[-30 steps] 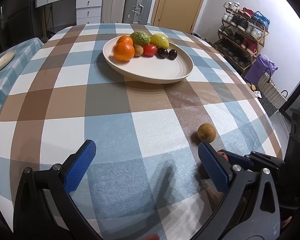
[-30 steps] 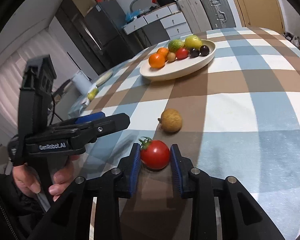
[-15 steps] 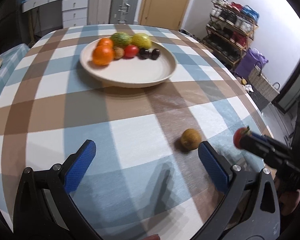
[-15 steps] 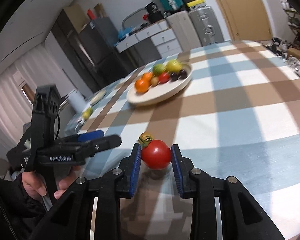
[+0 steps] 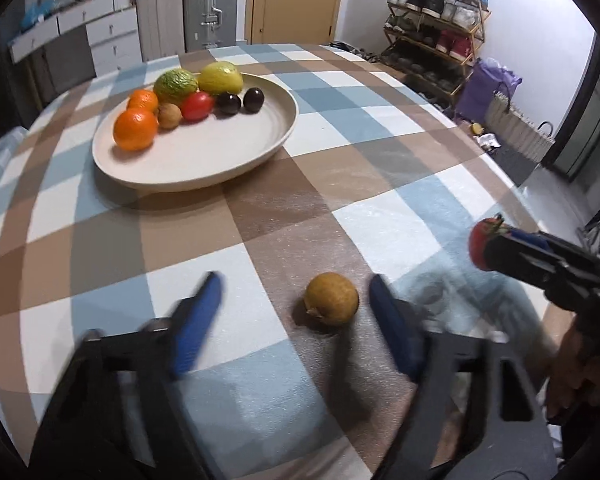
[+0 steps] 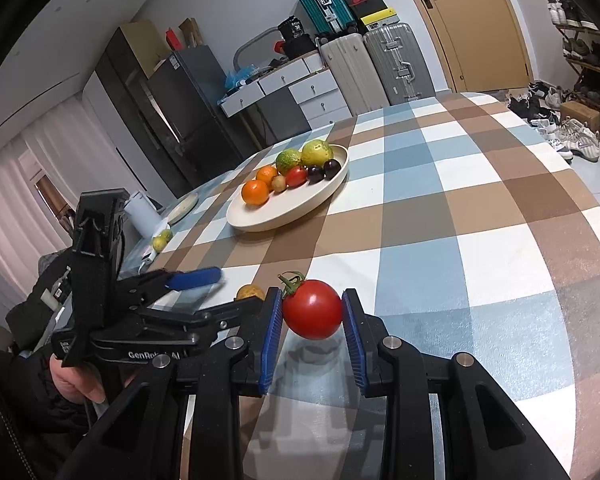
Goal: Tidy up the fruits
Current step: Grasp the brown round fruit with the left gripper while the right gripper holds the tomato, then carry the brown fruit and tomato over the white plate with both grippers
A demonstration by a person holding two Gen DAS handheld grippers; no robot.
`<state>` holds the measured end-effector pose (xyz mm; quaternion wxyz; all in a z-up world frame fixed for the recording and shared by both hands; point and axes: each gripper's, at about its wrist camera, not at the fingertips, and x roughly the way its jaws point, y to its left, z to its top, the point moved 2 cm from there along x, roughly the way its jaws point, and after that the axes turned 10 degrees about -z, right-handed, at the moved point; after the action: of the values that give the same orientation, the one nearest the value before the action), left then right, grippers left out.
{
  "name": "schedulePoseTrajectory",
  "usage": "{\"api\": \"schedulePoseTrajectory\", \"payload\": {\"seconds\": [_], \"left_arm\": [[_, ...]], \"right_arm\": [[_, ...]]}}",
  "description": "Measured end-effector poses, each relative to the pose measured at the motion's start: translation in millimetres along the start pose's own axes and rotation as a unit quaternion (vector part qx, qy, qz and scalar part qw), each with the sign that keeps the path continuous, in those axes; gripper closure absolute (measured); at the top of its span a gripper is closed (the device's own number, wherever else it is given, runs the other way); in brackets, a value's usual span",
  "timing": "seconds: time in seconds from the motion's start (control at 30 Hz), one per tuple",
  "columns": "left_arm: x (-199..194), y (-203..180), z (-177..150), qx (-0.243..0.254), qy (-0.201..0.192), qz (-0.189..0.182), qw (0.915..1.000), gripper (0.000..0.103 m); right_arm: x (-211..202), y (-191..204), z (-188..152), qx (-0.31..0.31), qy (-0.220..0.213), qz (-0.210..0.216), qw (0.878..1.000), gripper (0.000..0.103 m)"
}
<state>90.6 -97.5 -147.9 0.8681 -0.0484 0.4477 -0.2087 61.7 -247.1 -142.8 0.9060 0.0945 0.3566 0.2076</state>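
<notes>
Right gripper clamped on tomato, lifted clear of checked tablecloth, presumably bound for plate. Left gripper jaws just closing around small brown fruit, possibly longan; pads blurred, not yet touching.
</notes>
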Motion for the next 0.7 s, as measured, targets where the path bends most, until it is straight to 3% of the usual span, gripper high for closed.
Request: {"api": "schedulePoseTrajectory", "payload": {"seconds": [0.03,0.1,0.4,0.7], "left_arm": [[1.0,0.7,0.0,-0.001,0.002,-0.004,1.0,0.063],[1.4,2.4,-1.0,-0.002,0.005,-0.008,1.0,0.078],[-10.8,9.9,3.5,-0.012,-0.017,-0.027,0.9994,0.078],[-23.9,35.5,24.7,-0.022,-0.046,-0.022,0.9985,0.078]], "right_arm": [[1.0,-0.1,0.2,0.0,0.0,0.002,1.0,0.073],[1.4,0.5,-0.2,0.001,0.0,0.003,1.0,0.073],[3.2,5.3,1.4,-0.004,0.004,0.005,1.0,0.073],[20.3,16.0,21.5,-0.016,0.011,0.011,1.0,0.073]]}}
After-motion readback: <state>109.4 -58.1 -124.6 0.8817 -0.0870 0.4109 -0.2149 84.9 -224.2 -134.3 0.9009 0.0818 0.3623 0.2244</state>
